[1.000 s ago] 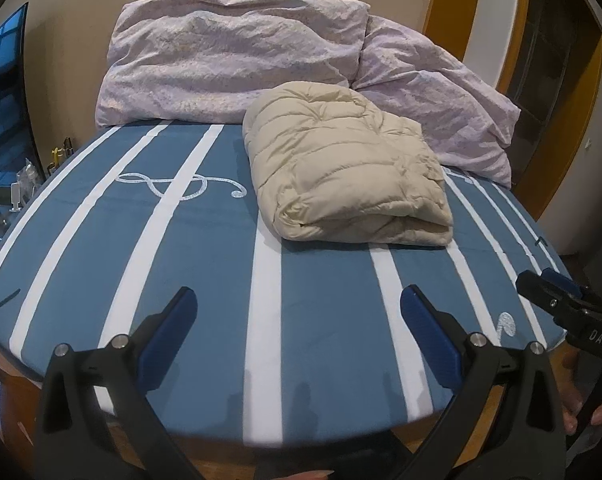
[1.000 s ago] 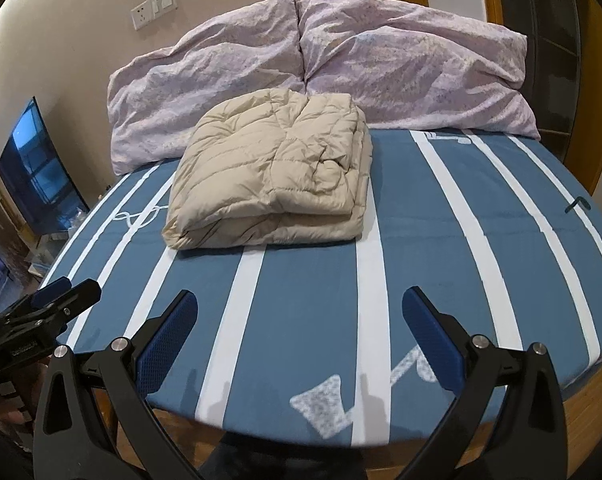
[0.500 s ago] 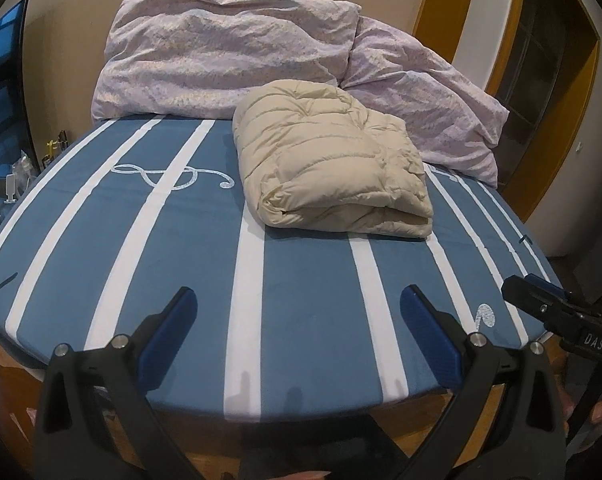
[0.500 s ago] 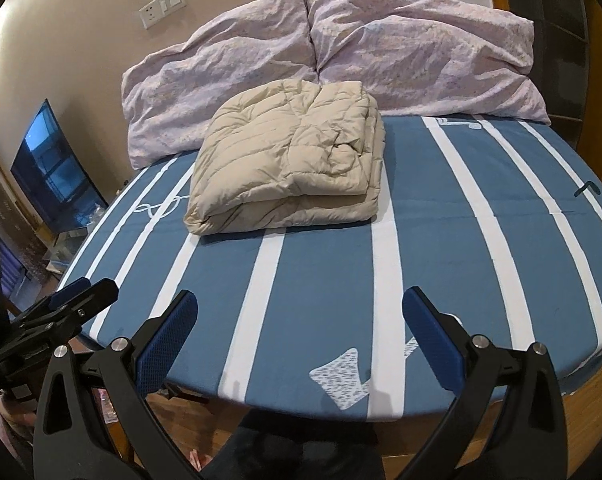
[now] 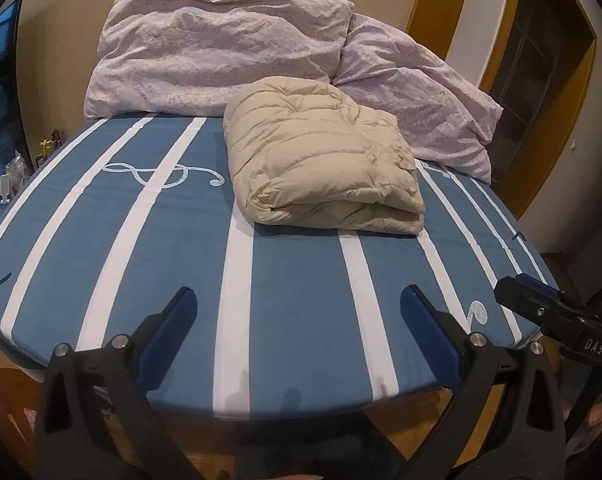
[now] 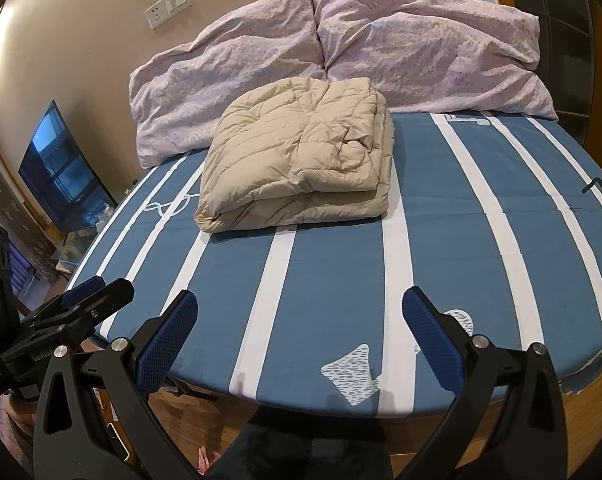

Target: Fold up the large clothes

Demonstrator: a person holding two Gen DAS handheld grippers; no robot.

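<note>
A beige quilted down coat lies folded into a thick bundle on the blue bed with white stripes, close to the pillows. It also shows in the right wrist view. My left gripper is open and empty, held over the bed's front edge, well short of the coat. My right gripper is open and empty over the same front edge. The right gripper also shows at the right edge of the left wrist view. The left gripper also shows at the left of the right wrist view.
Two lilac pillows lean on the wall behind the coat. A dark screen stands left of the bed. A wooden door frame is at the right. The bed's wooden base shows below the sheet.
Both grippers have drawn back from the coat toward the bed's front edge, so more of the edge and base shows. The coat has not moved. Both grippers stay open.
</note>
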